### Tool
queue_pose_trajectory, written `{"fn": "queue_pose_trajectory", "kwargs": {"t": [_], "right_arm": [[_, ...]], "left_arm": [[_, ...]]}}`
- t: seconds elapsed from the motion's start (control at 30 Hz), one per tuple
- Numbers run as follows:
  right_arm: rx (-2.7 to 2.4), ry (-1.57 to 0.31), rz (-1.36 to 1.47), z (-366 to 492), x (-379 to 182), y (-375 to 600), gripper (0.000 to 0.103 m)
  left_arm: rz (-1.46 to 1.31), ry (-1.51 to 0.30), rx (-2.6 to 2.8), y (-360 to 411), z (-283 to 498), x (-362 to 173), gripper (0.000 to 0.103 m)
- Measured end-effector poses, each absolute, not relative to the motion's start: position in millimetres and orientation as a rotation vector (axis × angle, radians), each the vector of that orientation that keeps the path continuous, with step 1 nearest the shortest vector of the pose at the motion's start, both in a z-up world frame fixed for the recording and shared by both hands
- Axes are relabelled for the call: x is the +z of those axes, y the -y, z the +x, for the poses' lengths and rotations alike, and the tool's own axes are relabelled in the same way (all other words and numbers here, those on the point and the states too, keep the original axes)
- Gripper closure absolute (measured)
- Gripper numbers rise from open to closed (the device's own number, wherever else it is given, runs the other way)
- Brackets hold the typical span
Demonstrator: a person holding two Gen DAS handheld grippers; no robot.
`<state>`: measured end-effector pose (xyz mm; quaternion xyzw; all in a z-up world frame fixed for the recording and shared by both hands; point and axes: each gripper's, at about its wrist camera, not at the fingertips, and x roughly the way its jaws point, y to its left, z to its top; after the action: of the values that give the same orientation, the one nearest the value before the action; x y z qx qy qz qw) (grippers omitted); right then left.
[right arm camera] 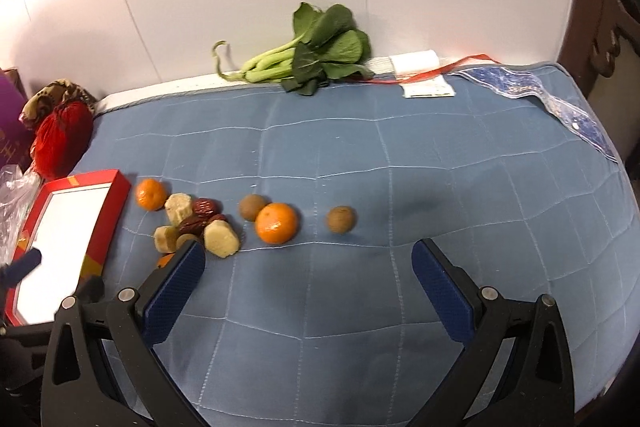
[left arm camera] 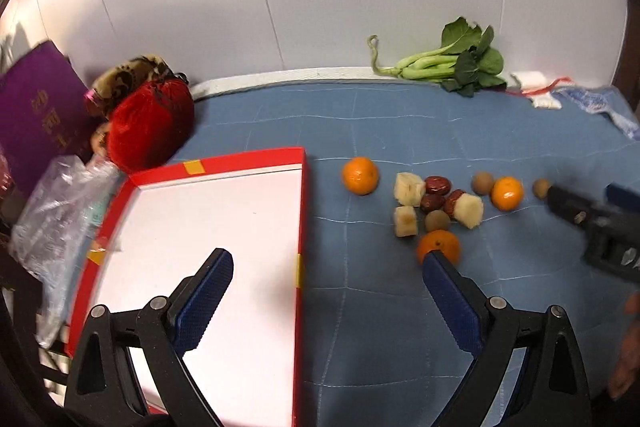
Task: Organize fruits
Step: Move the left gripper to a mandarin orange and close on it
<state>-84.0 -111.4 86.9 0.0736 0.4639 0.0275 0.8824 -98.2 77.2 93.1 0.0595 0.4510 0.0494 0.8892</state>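
**Operator:** Left gripper (left arm camera: 326,269) is spread wide with nothing between its jaws. I have it poised over the right edge of the red tray (left arm camera: 192,169), one finger above the white floor, the other above the quilt beside the nearest mandarin (left arm camera: 438,245). Right gripper (right arm camera: 308,263) likewise stands open and empty, aimed at bare quilt in front of the fruit.

**Inspector:** Location of the fruit?

**Operator:** All on the blue quilted mat (right arm camera: 440,187), none in the tray. One mandarin (left arm camera: 360,175) lies just beside the tray wall. Next comes a touching cluster: pale sugarcane chunks (left arm camera: 409,189), red jujubes (left arm camera: 438,185), a brown longan (left arm camera: 437,221). Further right, another mandarin (right arm camera: 277,223) touches a longan (right arm camera: 252,207); a last longan (right arm camera: 341,219) sits apart.

**Inspector:** Reason for the arrangement?

**Operator:** My judgement: the tray is the destination, set beside the fruit so carries stay short. Sorting has not visibly begun.

**Inspector:** Surroundings?

**Operator:** Bok choy (right arm camera: 312,55) at the wall, red pouch (left arm camera: 150,125) and clear plastic bag (left arm camera: 56,211) by the tray.
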Motion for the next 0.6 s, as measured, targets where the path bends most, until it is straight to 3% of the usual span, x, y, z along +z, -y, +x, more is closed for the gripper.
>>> {"fn": "queue_pose_trajectory", "kwargs": {"t": [0.4,0.5,0.6], "right_arm": [[0.042,-0.978,0.152,-81.0,76.3,113.8,0.0],[0.017,-0.989,0.182,-78.7,73.2,124.6,0.0],[-0.007,-0.997,0.198,-77.1,70.3,133.3,0.0]], "left_arm": [[0.107,-1.081,-0.168,-42.4,-80.9,56.7,0.031],[0.063,-1.117,-0.206,-39.2,-69.7,47.2,0.047],[0.038,-1.136,-0.224,-34.4,-62.3,35.2,0.048]]}}
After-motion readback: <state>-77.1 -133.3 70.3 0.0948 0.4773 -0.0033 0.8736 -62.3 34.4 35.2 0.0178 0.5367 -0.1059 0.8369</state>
